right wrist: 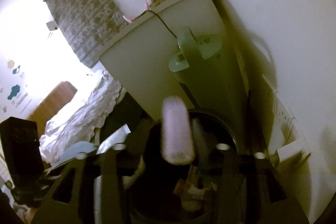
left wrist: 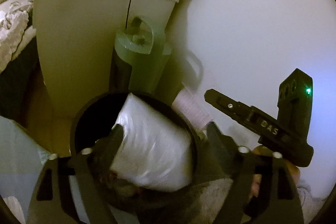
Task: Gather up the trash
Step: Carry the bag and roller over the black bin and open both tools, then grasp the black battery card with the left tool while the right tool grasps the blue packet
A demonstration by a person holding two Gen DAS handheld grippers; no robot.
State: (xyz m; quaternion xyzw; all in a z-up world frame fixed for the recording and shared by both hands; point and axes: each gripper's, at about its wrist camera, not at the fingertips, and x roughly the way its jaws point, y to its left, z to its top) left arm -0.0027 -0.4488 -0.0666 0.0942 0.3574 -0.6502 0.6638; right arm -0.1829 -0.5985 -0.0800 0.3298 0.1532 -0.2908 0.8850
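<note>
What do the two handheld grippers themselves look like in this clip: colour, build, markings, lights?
Both are matte black plastic. The left gripper has flat, slotted finger arms with silver bolt heads at the pivots. The right gripper, seen from the side, has a long flat finger, a silver screw, white "DAS" lettering, and a boxy black module with a green LED. No cables or sleeves are visible.

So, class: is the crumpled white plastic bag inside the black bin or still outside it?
Partly in. In the left wrist view the white plastic bag sits in the black bin, its top poking above the rim, with the left gripper finger against it.
</note>
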